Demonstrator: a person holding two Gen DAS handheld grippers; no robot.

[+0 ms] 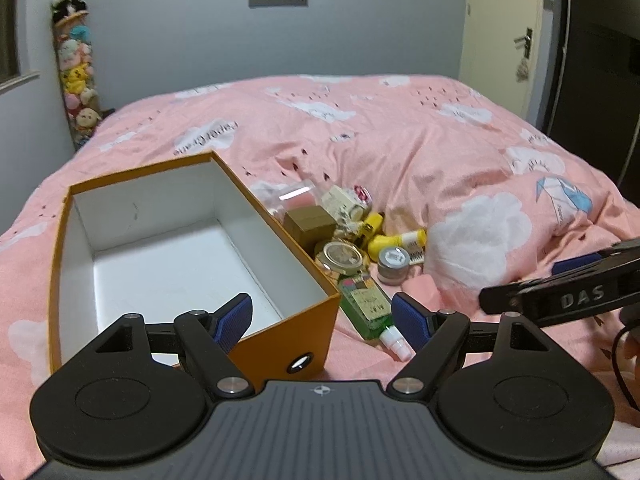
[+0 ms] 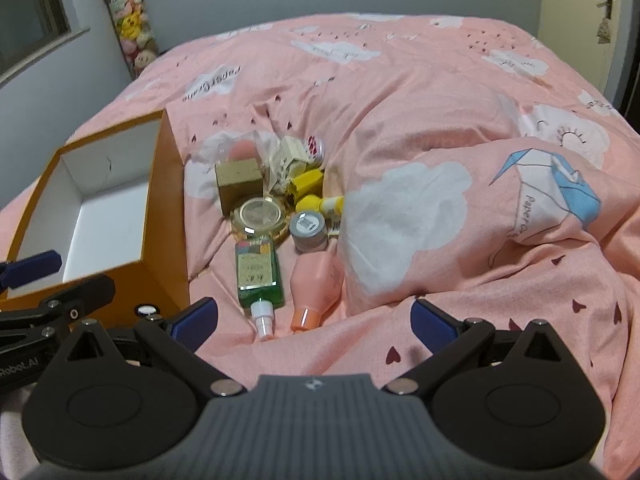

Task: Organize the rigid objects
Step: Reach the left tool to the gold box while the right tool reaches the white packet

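Both grippers, left (image 1: 322, 322) and right (image 2: 314, 326), are held wide, nothing gripped. Box (image 1: 280, 332) sits empty; bottles (image 2: 258, 268) and jars (image 2: 307, 232) are heaped just beside it on quilt (image 2: 420, 120). Risk: round items may be rolled off, or pressed into soft bedding, when pinched.

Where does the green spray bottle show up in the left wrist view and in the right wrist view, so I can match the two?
Left wrist view: the green spray bottle lies lower centre-right, just right of the orange box, white nozzle toward the camera.
Right wrist view: the same bottle lies centre-left, between the box and a pink bottle.
Shared landmark: the round gold-rimmed jar just beyond the bottle's base.
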